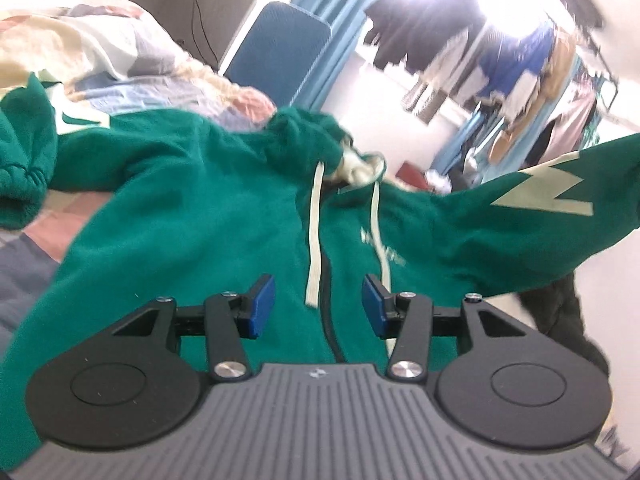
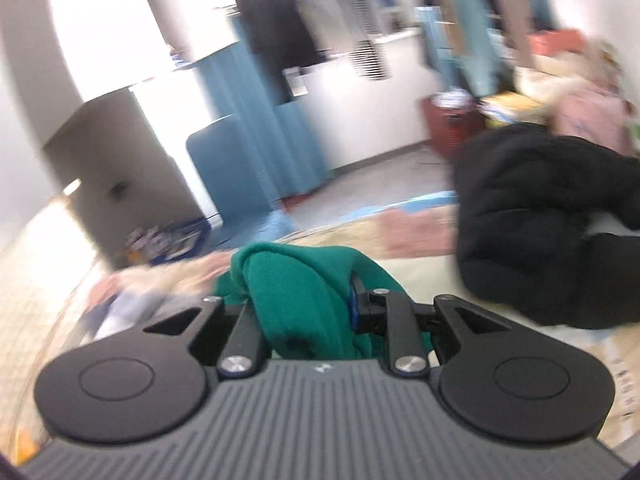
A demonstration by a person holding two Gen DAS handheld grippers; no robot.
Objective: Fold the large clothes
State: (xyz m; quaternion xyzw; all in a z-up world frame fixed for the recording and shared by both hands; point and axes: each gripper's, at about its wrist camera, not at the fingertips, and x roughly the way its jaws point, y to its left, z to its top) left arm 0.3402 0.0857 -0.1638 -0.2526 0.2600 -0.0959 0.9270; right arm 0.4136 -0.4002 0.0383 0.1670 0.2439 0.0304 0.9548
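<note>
A green zip hoodie (image 1: 200, 200) with cream drawstrings (image 1: 315, 240) lies spread front-up on the bed in the left wrist view. My left gripper (image 1: 318, 300) hovers just above its chest, open, with its blue pads (image 1: 262, 304) standing wide on either side of the zip. One sleeve (image 1: 540, 208) with a cream patch is lifted off to the right; the other cuff (image 1: 20, 176) lies at the far left. In the blurred right wrist view, my right gripper (image 2: 300, 300) is shut on a bunched fold of the green hoodie (image 2: 292, 280), which hides its left finger.
A patchwork quilt (image 1: 120, 60) covers the bed. A black garment (image 2: 540, 220) is heaped on the bed to the right of the right gripper. Beyond the bed are a blue padded panel (image 1: 276, 52), blue curtains and a rail of hanging clothes (image 1: 520, 60).
</note>
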